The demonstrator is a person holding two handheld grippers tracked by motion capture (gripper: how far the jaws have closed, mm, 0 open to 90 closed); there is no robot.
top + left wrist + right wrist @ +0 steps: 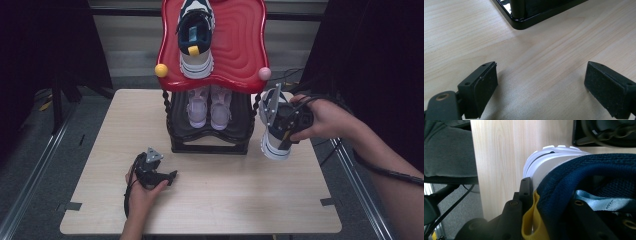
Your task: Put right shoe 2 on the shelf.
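Note:
A navy and white sneaker (273, 141) with a yellow heel tab hangs in the air at the right side of the shoe rack, toe down. My right gripper (283, 129) is shut on its heel collar. In the right gripper view one jaw lies outside the heel of the sneaker (554, 165) and the other inside it, with my right gripper (554, 203) clamped on the navy padded rim. The matching sneaker (196, 40) stands on the rack's red top shelf (240, 45). My left gripper (169, 177) rests on the table in front of the rack, open and holding nothing (541, 85).
A pair of pink shoes (210, 107) sits on the rack's black lower shelf (210, 139). The rack's black base corner (524, 21) lies just beyond the left jaws. The wooden table (225, 200) ends close to the right hand. Yellow (161, 70) and pink (264, 73) knobs mark the red shelf's front corners.

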